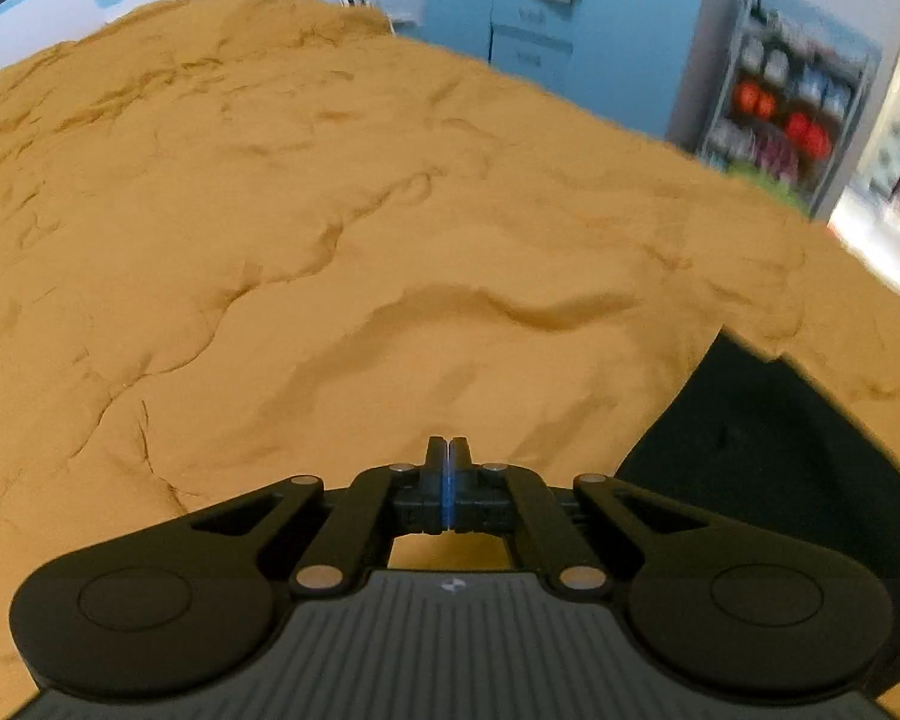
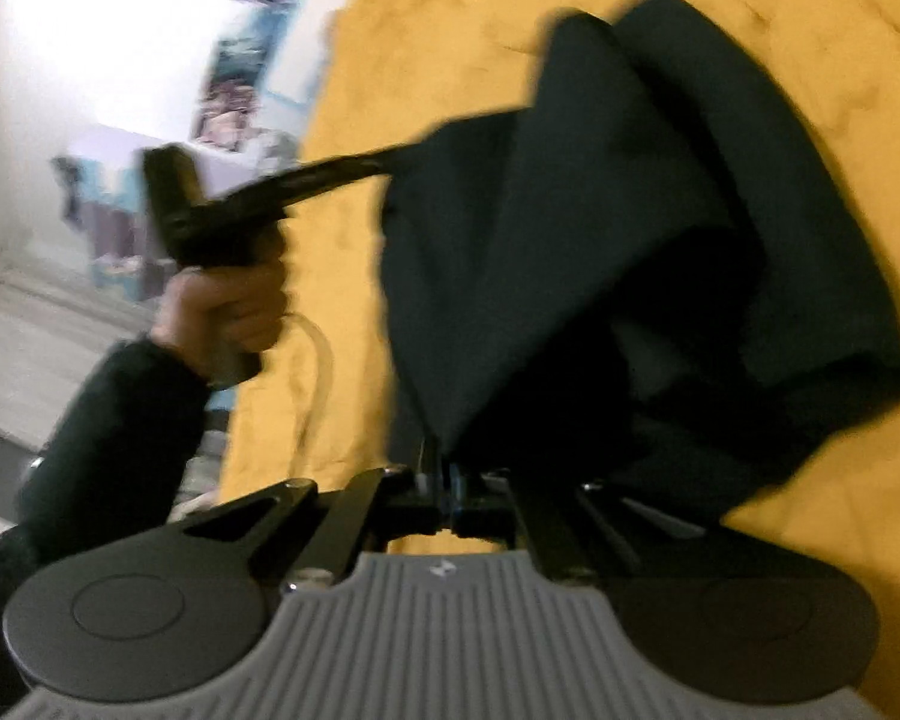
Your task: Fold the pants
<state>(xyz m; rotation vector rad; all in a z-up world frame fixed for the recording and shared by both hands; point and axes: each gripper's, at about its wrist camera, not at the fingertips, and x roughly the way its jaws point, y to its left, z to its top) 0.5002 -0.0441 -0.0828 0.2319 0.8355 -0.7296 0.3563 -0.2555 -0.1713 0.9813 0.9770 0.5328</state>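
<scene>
The pants (image 2: pixel 630 240) are dark, nearly black, and hang in loose folds above the mustard-yellow bedspread (image 2: pixel 390 12). My right gripper (image 2: pixel 447 468) is shut on an edge of the pants and holds them up. In the right wrist view my left gripper (image 2: pixel 384 159) reaches in from the left, held by a hand (image 2: pixel 228 312), and its tip meets another edge of the pants. In the left wrist view the left gripper (image 1: pixel 448 450) has its fingers pressed together with nothing visible between them. A corner of the pants (image 1: pixel 768 450) lies to its right on the bedspread (image 1: pixel 330 210).
A light blue wall and cabinet (image 1: pixel 540 18) stand beyond the bed. A shelf with coloured items (image 1: pixel 786 120) is at the back right. A white wall with pictures (image 2: pixel 240 60) is left of the bed. A cable (image 2: pixel 318 360) hangs from the left gripper's handle.
</scene>
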